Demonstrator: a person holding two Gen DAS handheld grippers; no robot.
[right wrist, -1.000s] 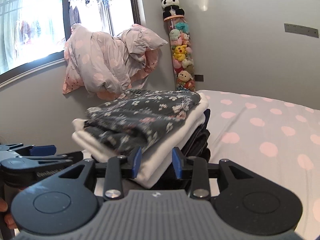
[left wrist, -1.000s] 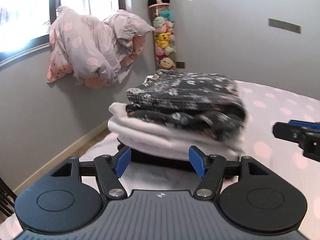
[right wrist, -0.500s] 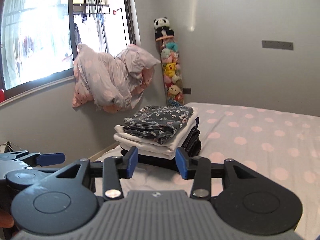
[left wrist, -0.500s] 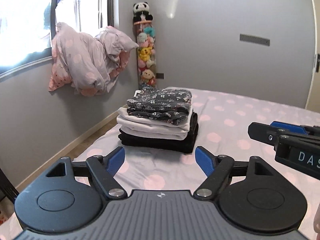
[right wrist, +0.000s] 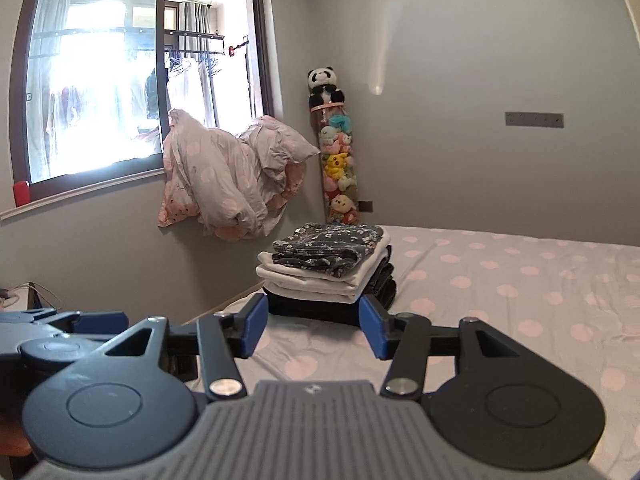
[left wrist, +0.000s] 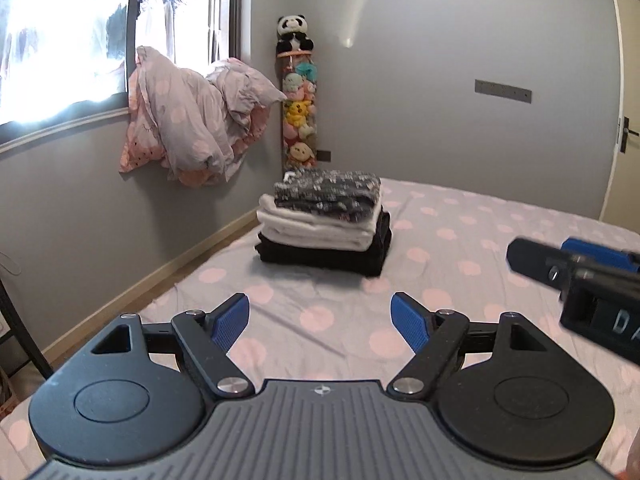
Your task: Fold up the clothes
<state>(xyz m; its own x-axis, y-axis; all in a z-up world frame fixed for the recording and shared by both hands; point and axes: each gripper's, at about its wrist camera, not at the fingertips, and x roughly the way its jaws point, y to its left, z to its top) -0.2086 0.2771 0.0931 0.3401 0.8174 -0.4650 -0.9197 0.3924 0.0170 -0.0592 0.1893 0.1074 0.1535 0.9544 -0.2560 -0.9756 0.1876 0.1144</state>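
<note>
A stack of folded clothes (left wrist: 325, 220) sits on the bed near its far left corner: a dark floral garment (left wrist: 328, 194) on top, a white one (left wrist: 316, 230) under it, a black one (left wrist: 320, 254) at the bottom. The stack also shows in the right wrist view (right wrist: 328, 270). My left gripper (left wrist: 320, 322) is open and empty, well back from the stack. My right gripper (right wrist: 313, 328) is open and empty, also back from it. The right gripper shows at the right edge of the left wrist view (left wrist: 576, 276).
The bed has a pink polka-dot sheet (left wrist: 460, 280). A bundled pink duvet (left wrist: 192, 128) hangs from the window sill on the left wall. A tall tube of plush toys (left wrist: 298, 120) with a panda on top stands in the corner. A door (left wrist: 626, 120) is at far right.
Both grippers have pulled back from the stack, which now looks smaller and farther away. Both have opened wider. The stack itself has not moved.
</note>
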